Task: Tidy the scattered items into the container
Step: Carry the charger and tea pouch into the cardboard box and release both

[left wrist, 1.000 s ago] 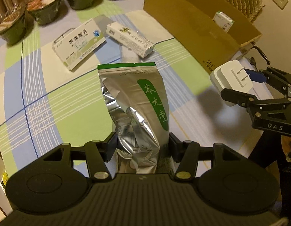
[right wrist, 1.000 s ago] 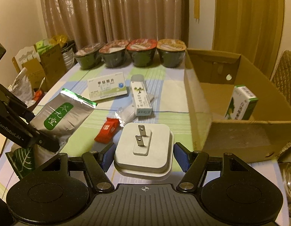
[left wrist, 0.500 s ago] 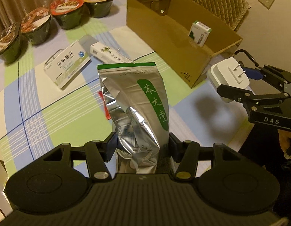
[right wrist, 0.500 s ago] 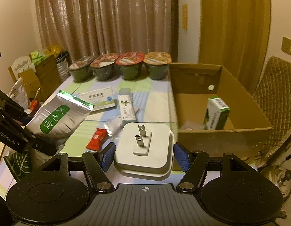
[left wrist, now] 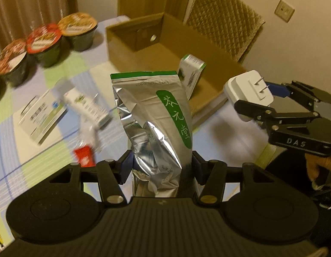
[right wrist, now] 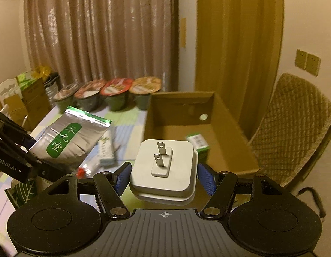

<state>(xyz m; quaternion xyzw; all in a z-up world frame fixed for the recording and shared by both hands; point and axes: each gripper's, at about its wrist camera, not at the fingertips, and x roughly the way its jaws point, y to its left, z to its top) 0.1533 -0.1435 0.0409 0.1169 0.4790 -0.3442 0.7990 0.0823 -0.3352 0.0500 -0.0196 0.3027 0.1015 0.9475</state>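
The room is lit dimly in warm yellow. Glare is thrown off the foil pouch (left wrist: pixel 156 117). Boxes left of it are smeared by motion blur, and straight lines are bowed toward the edges.

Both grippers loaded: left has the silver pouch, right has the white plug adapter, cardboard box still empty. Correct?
Not quite: the cardboard box is not empty. A small green-and-white carton already sits inside it, as the right wrist view shows. The rest holds: the left gripper grips the silver pouch and the right gripper grips the white plug adapter.
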